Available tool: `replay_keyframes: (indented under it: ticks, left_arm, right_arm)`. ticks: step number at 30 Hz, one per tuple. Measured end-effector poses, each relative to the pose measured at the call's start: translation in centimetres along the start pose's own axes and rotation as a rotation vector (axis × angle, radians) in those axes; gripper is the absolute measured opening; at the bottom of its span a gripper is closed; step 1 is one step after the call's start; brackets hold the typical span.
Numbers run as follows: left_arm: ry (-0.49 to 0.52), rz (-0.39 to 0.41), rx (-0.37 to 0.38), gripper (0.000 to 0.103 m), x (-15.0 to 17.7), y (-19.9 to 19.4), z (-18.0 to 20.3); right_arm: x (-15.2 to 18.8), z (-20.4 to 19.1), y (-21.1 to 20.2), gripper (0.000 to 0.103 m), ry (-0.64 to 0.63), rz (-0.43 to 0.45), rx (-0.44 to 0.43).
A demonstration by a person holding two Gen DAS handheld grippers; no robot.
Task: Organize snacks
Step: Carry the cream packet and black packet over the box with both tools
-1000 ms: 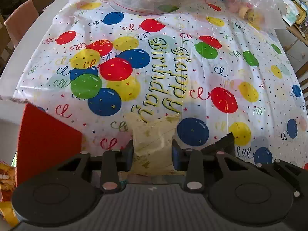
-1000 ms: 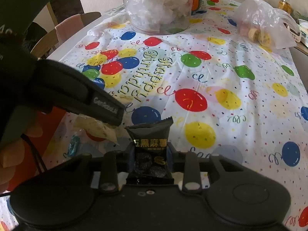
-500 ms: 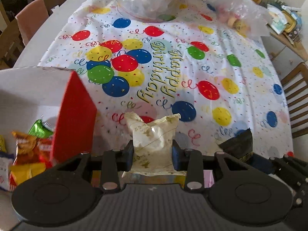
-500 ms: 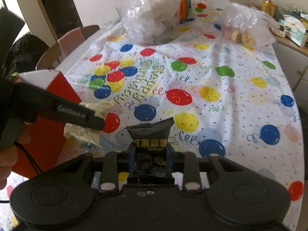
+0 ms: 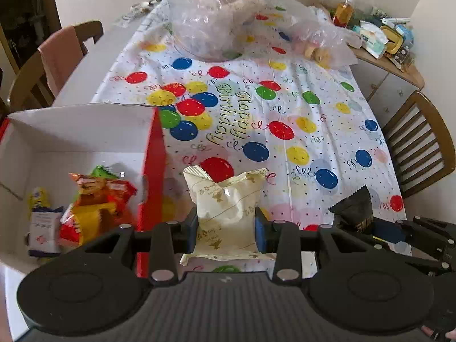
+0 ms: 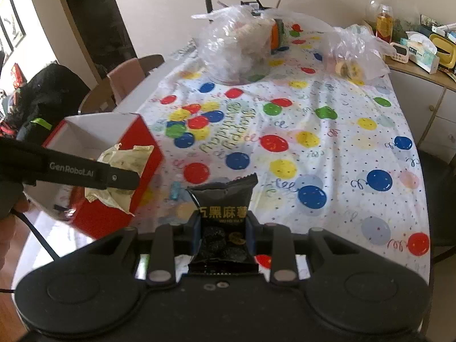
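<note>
My left gripper (image 5: pixel 226 229) is shut on a cream snack packet (image 5: pixel 228 199), held in the air just right of a red box (image 5: pixel 152 171) with a white inside. Several snack packets (image 5: pixel 94 199) lie in that box. My right gripper (image 6: pixel 223 235) is shut on a black snack packet (image 6: pixel 223 208) above the balloon tablecloth (image 6: pixel 327 154). In the right wrist view the left gripper (image 6: pixel 119 179) holds the cream snack packet (image 6: pixel 125 156) over the near corner of the red box (image 6: pixel 136 154). The black snack packet (image 5: pixel 354 208) also shows at the right of the left wrist view.
Two clear plastic bags (image 5: pixel 211 22) (image 5: pixel 319 40) of food sit at the table's far end. Wooden chairs (image 5: pixel 419 148) (image 5: pixel 57 59) stand on both sides. A cluttered sideboard (image 5: pixel 390 42) is at the back right. A person's hand (image 6: pixel 17 208) holds the left gripper.
Both grippers have risen and pulled back with their packets. The red box's open inside and its snacks have come into the left wrist view.
</note>
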State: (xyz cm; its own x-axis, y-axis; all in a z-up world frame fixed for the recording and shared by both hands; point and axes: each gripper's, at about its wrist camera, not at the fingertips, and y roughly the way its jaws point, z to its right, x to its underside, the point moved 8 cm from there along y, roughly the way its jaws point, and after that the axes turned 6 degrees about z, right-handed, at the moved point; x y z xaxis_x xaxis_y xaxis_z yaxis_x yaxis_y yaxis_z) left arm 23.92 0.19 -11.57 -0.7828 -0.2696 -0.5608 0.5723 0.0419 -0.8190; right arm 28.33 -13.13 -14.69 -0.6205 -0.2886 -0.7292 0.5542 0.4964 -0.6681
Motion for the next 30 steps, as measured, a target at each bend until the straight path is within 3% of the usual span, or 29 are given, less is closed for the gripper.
replay_keyframes:
  ticks: [15,30]
  left_arm:
    - [0.015,0.077,-0.007,0.037,1.9,-7.6,-6.7]
    - [-0.03,0.103,-0.081,0.037,1.2,-9.7,-19.7]
  right_arm:
    - [-0.5,-8.5,-3.2,0.029,-0.036,0.043,-0.046]
    - [-2.0,-18.3,0.7,0.029,-0.062,0.047,-0.046]
